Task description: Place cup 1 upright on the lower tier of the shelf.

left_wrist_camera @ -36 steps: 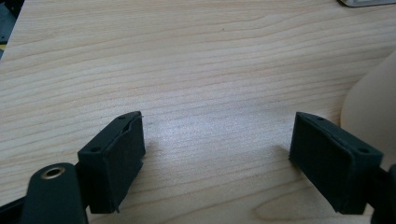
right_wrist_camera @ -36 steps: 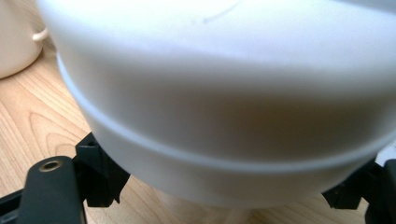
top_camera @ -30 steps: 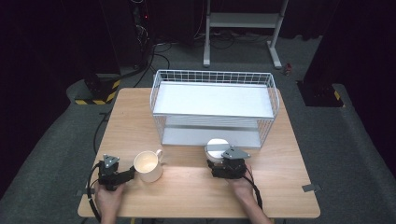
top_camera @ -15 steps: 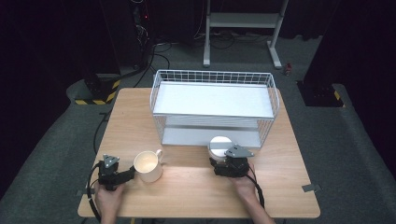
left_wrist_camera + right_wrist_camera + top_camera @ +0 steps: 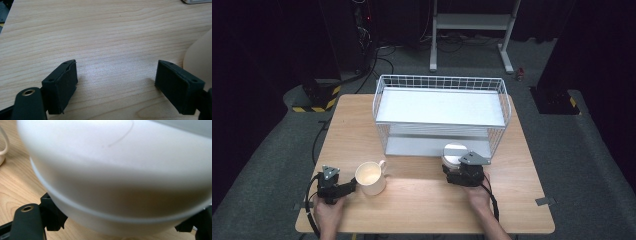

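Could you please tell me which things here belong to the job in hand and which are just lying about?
In the job: white bowl between the right hand-held gripper's jaws; cream mug beside the open left hand-held gripper.
Lying about: wire rack, table.

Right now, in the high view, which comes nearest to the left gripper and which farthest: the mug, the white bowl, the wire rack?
From the left gripper:
1. Mug, right beside it, just to its right.
2. White bowl, across the table by the right gripper.
3. Wire rack, behind, toward the table's far edge.
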The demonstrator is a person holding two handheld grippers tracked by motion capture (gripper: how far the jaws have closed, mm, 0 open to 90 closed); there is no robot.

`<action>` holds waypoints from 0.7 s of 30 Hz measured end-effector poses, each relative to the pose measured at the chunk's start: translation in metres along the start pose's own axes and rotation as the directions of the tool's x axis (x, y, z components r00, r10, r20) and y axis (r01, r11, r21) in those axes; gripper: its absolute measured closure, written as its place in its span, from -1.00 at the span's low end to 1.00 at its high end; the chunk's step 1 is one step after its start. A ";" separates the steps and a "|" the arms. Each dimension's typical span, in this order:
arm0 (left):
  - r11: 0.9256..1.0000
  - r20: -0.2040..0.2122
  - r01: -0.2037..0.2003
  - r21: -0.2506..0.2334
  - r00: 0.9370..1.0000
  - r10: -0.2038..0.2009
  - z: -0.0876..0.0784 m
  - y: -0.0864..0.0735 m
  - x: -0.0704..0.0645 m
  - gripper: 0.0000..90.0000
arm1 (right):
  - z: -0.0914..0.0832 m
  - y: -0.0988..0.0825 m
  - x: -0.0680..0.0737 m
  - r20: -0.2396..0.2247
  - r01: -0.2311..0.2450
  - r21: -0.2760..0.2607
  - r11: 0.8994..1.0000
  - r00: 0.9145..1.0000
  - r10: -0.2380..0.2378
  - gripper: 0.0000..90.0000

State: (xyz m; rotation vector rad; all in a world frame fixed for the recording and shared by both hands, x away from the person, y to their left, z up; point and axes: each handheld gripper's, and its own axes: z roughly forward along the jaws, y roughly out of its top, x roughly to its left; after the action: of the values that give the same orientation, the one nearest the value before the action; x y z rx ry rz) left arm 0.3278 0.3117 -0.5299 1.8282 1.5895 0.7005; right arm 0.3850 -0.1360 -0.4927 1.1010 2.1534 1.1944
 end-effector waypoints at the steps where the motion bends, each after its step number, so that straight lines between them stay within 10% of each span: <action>1: 1.000 0.000 0.000 0.000 1.000 0.000 0.000 0.000 0.000 -0.59 | 0.000 0.000 -0.001 0.003 0.002 -0.002 1.000 1.000 -0.002 -0.60; 21: 1.000 0.000 0.000 0.001 1.000 0.000 0.000 0.000 0.000 -0.59 | 0.002 0.010 -0.030 0.062 -0.067 -0.001 0.998 0.996 0.067 -0.60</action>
State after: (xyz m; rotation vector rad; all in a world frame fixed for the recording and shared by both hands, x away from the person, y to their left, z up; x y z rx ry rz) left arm 0.3278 0.3117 -0.5299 1.8290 1.5901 0.6994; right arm 0.4084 -0.1562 -0.4852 1.2040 2.0857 1.1730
